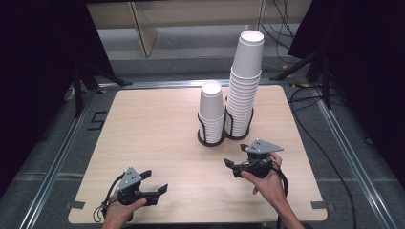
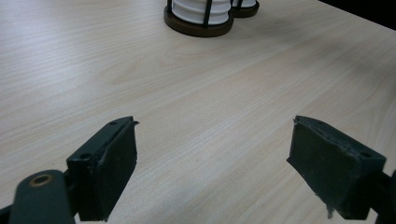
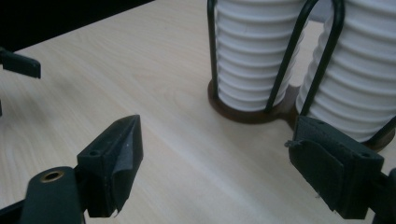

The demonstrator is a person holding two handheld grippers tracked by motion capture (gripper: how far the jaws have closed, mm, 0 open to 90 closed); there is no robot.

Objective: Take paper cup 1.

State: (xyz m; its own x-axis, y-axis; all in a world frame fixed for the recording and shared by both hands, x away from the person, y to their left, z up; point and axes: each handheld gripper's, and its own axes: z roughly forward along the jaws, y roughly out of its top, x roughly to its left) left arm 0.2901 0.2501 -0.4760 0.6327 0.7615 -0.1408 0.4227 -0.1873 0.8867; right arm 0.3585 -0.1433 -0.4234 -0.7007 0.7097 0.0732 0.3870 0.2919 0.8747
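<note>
**Cup stacks in wire holder, both grippers open and empty**

Cup stacks: two columns of white paper cups, a short stack and a tall stack, side by side and upright. Each sits in its own ring of a black wire holder with a dark round base. The holder stands on the light wood desk, toward its far side.

Right gripper: held in the person's right hand, just short of the holder on the near side and a bit to the right of it. It is near the holder but not touching. Jaws are apart with nothing between them. In the right gripper view the two ribbed stacks stand straight ahead and to the right, close up, behind the black wire loops. The right-hand jaw overlaps the holder base in the picture, and I cannot tell any contact there. Bare desk shows between the jaws. A grey three-cornered plate sits on top of this gripper.

Left gripper: held in the left hand, low over the near left part of the desk. It is well apart from the holder, which lies ahead of it and off to its right. Jaws are spread wide and hold nothing. In the left gripper view only wood grain shows between the pads, and the holder base sits far off at the top edge. This gripper carries a grey plate too.

The two grippers are well apart from each other. The cups are untouched by either.
</note>
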